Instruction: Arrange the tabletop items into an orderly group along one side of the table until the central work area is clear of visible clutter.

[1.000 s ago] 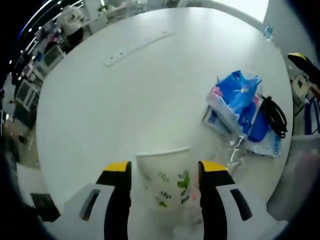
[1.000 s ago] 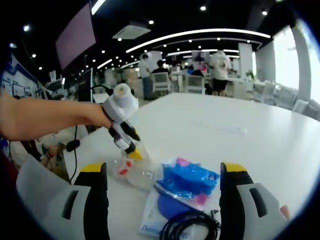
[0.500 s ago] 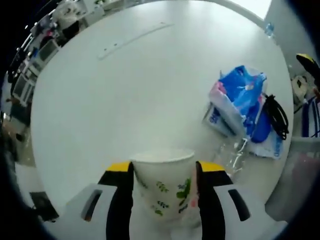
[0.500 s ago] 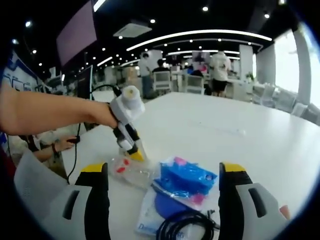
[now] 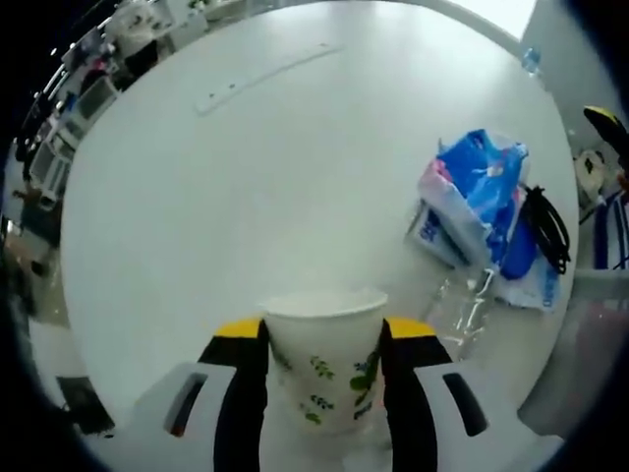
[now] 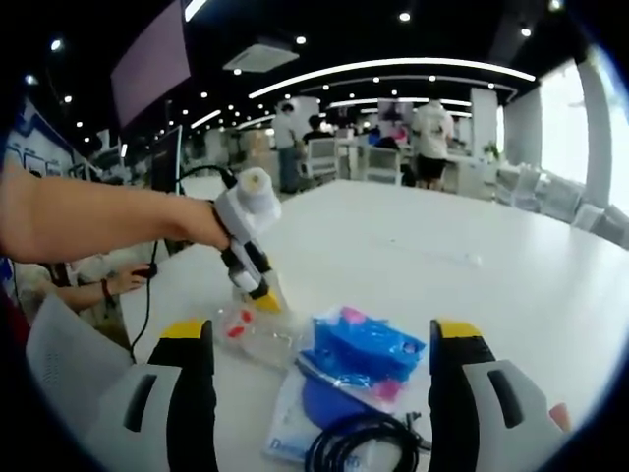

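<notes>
Left gripper (image 5: 322,339) jaws clamped on white paper cup with green leaf print (image 5: 324,369), upright near edge of round white table (image 5: 246,187). Clear crumpled plastic bottle (image 5: 464,300) beside it, then blue tissue pack (image 5: 470,197), black coiled cable (image 5: 545,224). Right gripper (image 6: 319,344) jaws wide apart, holding nothing, above pack.

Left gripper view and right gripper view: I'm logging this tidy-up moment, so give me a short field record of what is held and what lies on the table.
left gripper: shut on the paper cup, white with a leaf print, upright between the jaws
right gripper: open, holding nothing
cluster: blue tissue pack on top of a flat blue-and-white packet, a black cable beside them
clear plastic bag: crumpled, lying next to the cluster
table: white, with a pale strip near the far side
</notes>
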A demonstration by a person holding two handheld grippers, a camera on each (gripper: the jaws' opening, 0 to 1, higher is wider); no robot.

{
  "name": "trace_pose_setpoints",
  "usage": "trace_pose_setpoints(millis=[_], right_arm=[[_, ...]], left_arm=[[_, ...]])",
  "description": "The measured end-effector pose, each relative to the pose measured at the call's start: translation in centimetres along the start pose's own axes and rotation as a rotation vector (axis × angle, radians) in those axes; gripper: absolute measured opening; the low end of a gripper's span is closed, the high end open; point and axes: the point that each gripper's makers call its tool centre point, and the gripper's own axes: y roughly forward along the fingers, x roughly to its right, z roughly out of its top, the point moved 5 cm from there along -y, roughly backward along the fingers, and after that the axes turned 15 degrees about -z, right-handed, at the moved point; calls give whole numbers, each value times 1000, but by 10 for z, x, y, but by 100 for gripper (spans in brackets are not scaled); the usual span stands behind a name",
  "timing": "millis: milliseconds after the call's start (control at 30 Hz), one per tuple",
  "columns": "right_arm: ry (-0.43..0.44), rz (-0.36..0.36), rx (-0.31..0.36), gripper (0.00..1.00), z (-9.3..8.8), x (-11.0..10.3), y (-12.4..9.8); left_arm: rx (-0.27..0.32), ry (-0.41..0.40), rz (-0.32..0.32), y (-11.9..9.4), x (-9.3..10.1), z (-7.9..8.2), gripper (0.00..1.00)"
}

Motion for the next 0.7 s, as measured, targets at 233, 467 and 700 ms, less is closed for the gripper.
trace_pose_setpoints(millis=[233, 467, 700], right_arm=[[-11, 10, -5, 90, -1, -4, 1], [-18, 16, -11, 89, -3, -6, 1], [-26, 25, -17, 89, -5, -9, 2]], left_arm=[[60, 14, 16, -10, -3, 4, 41], [155, -4, 19, -18, -5, 7, 41], [291, -6, 25, -22, -3, 11, 41]])
